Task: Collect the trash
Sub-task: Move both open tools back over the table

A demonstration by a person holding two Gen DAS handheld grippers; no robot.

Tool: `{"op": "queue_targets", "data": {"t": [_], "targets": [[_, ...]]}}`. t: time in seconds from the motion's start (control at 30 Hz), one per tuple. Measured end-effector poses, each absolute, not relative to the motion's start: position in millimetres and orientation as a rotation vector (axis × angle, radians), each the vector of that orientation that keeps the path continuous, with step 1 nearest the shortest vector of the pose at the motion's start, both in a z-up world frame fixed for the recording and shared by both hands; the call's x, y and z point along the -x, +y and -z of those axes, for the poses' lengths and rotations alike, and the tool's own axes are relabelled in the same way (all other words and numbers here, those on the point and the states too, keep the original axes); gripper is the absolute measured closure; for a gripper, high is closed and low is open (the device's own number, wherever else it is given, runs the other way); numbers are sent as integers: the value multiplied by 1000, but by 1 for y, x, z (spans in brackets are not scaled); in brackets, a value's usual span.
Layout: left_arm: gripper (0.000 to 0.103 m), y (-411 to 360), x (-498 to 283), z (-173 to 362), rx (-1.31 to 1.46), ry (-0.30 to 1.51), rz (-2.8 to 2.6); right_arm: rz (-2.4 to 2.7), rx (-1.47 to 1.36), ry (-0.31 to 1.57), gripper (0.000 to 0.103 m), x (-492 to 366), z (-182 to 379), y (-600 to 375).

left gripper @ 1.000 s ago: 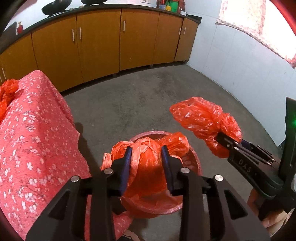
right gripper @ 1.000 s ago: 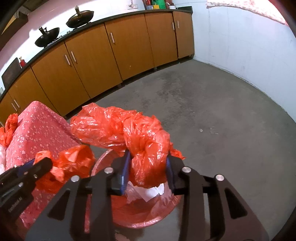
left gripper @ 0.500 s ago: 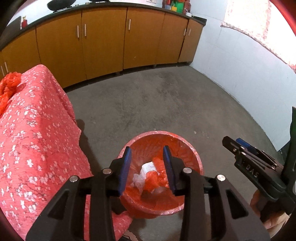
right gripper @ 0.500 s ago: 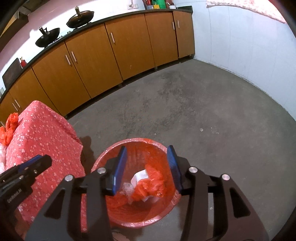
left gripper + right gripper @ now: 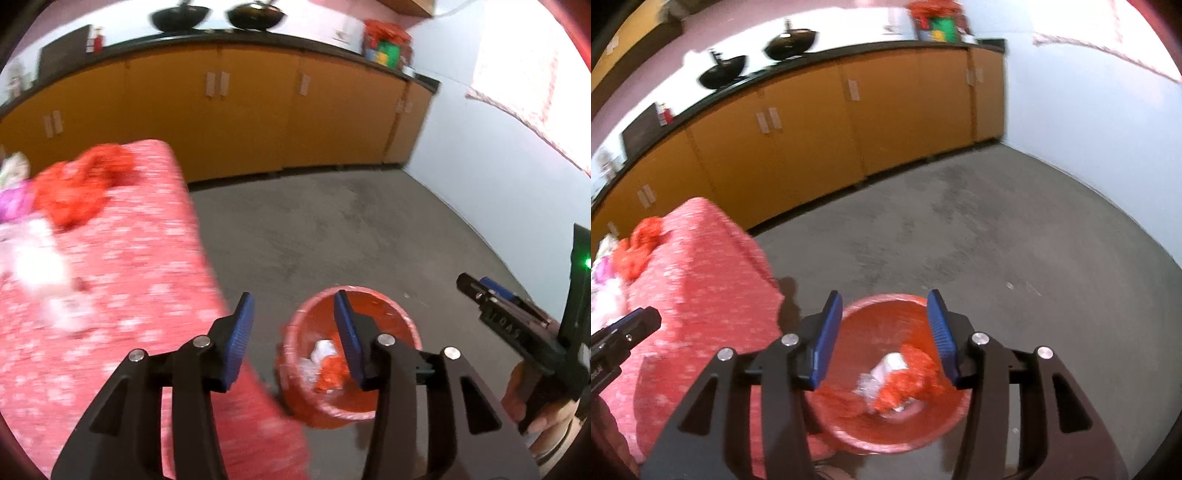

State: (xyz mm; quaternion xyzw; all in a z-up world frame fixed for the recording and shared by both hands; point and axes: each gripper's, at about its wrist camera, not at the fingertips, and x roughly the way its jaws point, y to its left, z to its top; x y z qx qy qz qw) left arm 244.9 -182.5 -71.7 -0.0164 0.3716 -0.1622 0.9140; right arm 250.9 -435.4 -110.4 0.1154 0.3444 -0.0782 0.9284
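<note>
Left wrist view: we read blurred raised letters, "DAS", on the right gripper (image 5: 476, 286) at four o'clock. Our left gripper (image 5: 293, 321) is opening, empty. The red bin (image 5: 408, 326) holds crumpled red and white trash (image 5: 327, 363).

Right wrist view: the right gripper (image 5: 884, 319) is opening, empty, above the bin (image 5: 886, 299). Red bags (image 5: 639, 249) lie on the floral cloth at nine o'clock.

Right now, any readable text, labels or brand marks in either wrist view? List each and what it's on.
"DAS": embossed on the side of the right gripper, seen in the left wrist view; faint, blurred, partly cut off.
Marking on the left gripper body at the right wrist view's left edge: too blurred and cropped to read.
Packages on the counter: colour blocks only, no legible text.
Nothing else readable.
</note>
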Motion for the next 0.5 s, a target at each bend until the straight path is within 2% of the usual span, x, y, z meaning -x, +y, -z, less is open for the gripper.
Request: {"op": "queue_targets", "data": {"t": [0.17, 0.23, 0.5], "targets": [[51, -106, -233, 53, 43, 696, 213, -46, -173, 666, 52, -264, 76, -359], [48, -66, -229, 48, 42, 668, 134, -127, -147, 650, 47, -269, 66, -326], [43, 62, -221, 48, 106, 634, -123, -376, -55, 647, 37, -290, 48, -190]]}}
